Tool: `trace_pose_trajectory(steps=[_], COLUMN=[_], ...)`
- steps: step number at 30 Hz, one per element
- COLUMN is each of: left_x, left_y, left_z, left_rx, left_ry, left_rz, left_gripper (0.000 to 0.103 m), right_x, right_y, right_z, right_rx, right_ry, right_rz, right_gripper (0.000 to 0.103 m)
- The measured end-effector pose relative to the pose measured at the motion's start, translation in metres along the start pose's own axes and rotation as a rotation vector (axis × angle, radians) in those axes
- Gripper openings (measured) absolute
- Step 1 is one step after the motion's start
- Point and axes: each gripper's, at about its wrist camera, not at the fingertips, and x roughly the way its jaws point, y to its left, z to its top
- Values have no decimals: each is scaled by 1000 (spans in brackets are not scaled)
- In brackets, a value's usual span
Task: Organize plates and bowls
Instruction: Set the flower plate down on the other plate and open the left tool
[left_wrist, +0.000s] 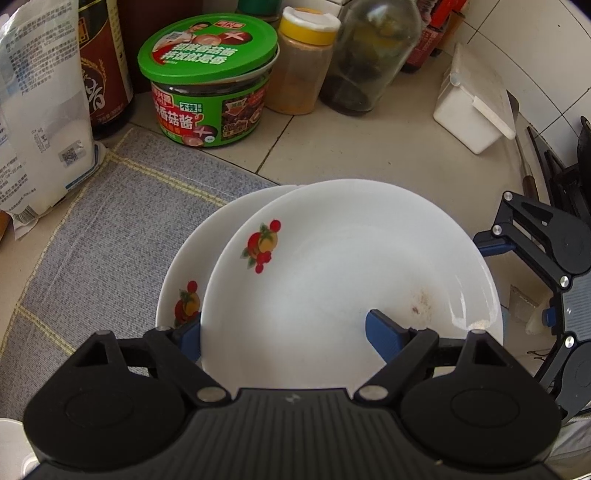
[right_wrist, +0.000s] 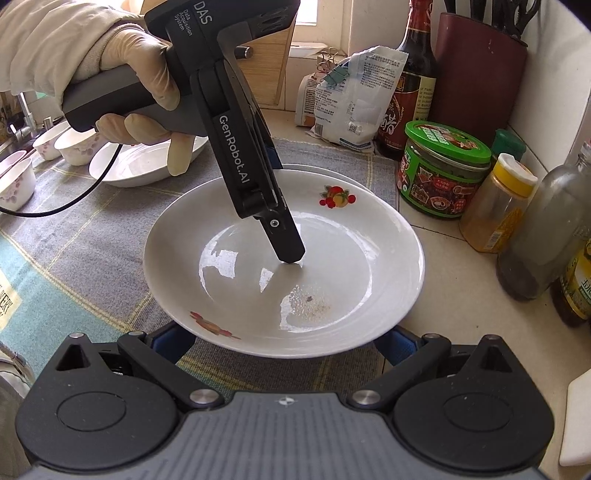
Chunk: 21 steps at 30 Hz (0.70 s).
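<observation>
Two white plates with fruit prints lie on a grey cloth mat. The top plate sits shifted right over the lower plate. My left gripper is open and straddles the top plate's near rim. One of its fingers rests inside the dish, and the other is outside the rim, hidden in the right wrist view. My right gripper has its jaws spread wide, both blue fingers tucked under the opposite rim. A brown smear marks the plate's inside.
A green-lidded jar, a yellow-capped spice jar, a glass bottle and a white box crowd the tiled counter behind. Floral bowls and a wide white bowl stand at the mat's far left. A gloved hand holds the left gripper.
</observation>
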Motion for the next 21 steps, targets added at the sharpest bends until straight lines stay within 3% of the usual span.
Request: trace_pose_trajectory(steps=[21], left_x=[1], left_y=[-7], left_z=[5], left_rx=[50], left_ry=[19], left_rz=[70], left_gripper=[87], right_x=[-4], right_y=[4], right_z=[2], right_rx=[33], right_ry=[21], right_rz=[-5], right_gripper=[103])
